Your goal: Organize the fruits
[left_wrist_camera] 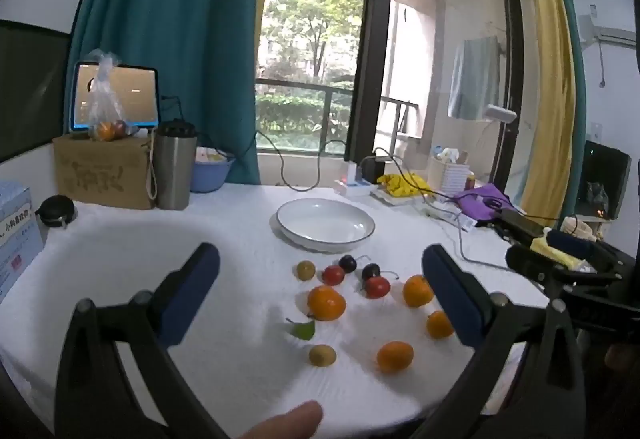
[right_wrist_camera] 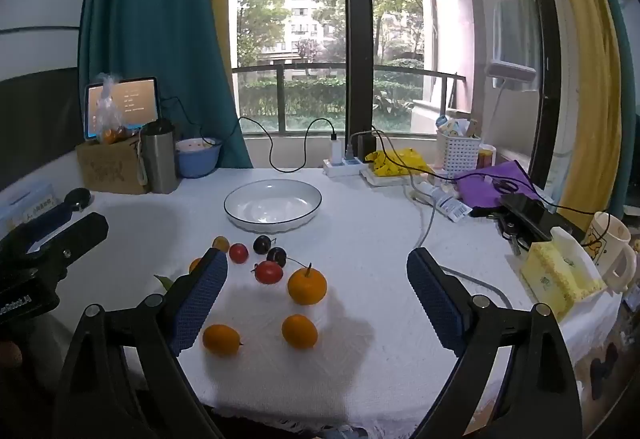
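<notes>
Several small fruits lie loose on the white tablecloth: an orange (left_wrist_camera: 326, 303) (right_wrist_camera: 307, 285), kumquats (left_wrist_camera: 394, 356) (right_wrist_camera: 299, 331), red cherry tomatoes (left_wrist_camera: 376, 287) (right_wrist_camera: 268, 272), dark cherries (left_wrist_camera: 347, 263) (right_wrist_camera: 262, 244) and two yellow-green fruits (left_wrist_camera: 321, 355). An empty white plate with a dark rim (left_wrist_camera: 362, 235) (right_wrist_camera: 312, 209) sits beyond them. My left gripper (left_wrist_camera: 320, 271) is open and empty above the fruits. My right gripper (right_wrist_camera: 316, 267) is open and empty, hovering over the orange and kumquats.
A cardboard box (left_wrist_camera: 104, 175), steel tumbler (left_wrist_camera: 174, 167) and blue bowl (left_wrist_camera: 210, 173) stand at the back left. A power strip, cables, purple cloth (right_wrist_camera: 492, 187), tissue box (right_wrist_camera: 556, 275) and mug (right_wrist_camera: 610, 243) crowd the right side. A green leaf (left_wrist_camera: 303, 330) lies among the fruits.
</notes>
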### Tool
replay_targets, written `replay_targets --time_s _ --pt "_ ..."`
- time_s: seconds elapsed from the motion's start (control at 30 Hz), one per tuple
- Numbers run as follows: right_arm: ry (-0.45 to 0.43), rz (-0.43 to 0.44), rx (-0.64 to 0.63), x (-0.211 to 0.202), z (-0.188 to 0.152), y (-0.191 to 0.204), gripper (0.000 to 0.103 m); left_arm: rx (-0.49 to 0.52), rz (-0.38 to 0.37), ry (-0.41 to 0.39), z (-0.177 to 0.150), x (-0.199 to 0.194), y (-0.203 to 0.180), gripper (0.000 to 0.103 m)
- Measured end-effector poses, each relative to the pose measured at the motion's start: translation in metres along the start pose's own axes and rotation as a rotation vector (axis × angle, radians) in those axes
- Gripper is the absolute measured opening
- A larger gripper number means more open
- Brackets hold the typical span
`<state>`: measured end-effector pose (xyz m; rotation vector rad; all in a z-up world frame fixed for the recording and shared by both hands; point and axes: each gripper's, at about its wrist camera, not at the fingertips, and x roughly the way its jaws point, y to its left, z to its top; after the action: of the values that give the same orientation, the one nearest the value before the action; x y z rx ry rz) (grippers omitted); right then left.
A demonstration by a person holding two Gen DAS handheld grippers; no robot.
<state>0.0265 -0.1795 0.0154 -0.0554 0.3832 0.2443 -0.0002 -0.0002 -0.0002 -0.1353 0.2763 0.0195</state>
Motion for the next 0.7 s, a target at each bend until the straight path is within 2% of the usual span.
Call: replay_targets --time_s 0.23,0.3,0.4,0.7 --pt "0.001 0.004 -0.004 0.001 -0.001 0.000 0.094 -0.019 0.005 -0.034 0.000 -0.007 -0.001 0.102" --pt "0.000 0.004 -0.005 -0.001 0.000 0.001 0.094 -0.022 0.013 0.008 0.003 0.004 0.005 0.102" --pt "0.003 0.006 -0.005 -0.002 0.003 0.000 0.094 0.006 0.029 -0.003 -0.002 0.001 0.001 0.102" --pt "0.010 0.007 -0.013 0.001 -0.002 0.003 0.094 -0.004 0.000 0.017 -0.002 0.002 0.002 0.102"
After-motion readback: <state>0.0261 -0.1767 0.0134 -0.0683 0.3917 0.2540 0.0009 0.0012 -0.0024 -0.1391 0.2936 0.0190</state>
